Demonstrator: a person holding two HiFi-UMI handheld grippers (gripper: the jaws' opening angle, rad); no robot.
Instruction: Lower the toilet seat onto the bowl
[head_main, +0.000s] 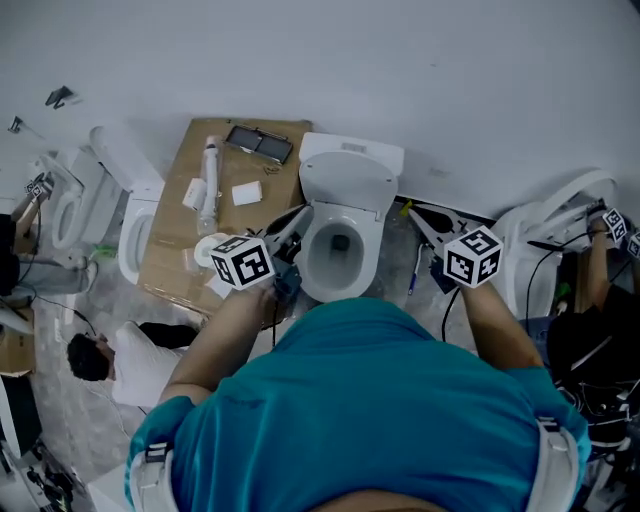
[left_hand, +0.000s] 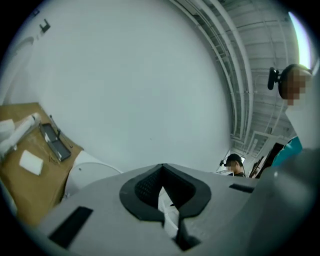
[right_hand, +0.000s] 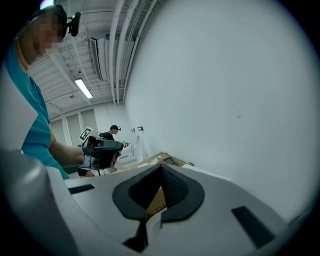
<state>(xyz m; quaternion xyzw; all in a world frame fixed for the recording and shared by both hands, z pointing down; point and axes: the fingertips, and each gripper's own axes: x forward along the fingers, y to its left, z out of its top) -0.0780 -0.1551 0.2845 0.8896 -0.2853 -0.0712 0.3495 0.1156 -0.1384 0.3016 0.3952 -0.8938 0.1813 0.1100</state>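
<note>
A white toilet stands against the wall in the head view, its lid (head_main: 348, 178) raised at the back above the open bowl (head_main: 340, 246). A white ring rims the bowl; I cannot tell whether it is the seat lying down. My left gripper (head_main: 299, 216) is at the bowl's left edge, jaws shut with nothing between them (left_hand: 161, 168). My right gripper (head_main: 413, 213) hangs off the bowl's right side, apart from it. Its jaws meet at the tip and hold nothing (right_hand: 161, 168). The raised white lid (left_hand: 92, 172) shows low on the left in the left gripper view.
A cardboard box (head_main: 172, 240) left of the toilet carries a white tube (head_main: 210, 180), small white pieces and a black item (head_main: 260, 143). Another toilet (head_main: 135, 215) stands further left, and a person (head_main: 110, 355) crouches beside it. A white fixture (head_main: 560, 215) and cables lie at the right.
</note>
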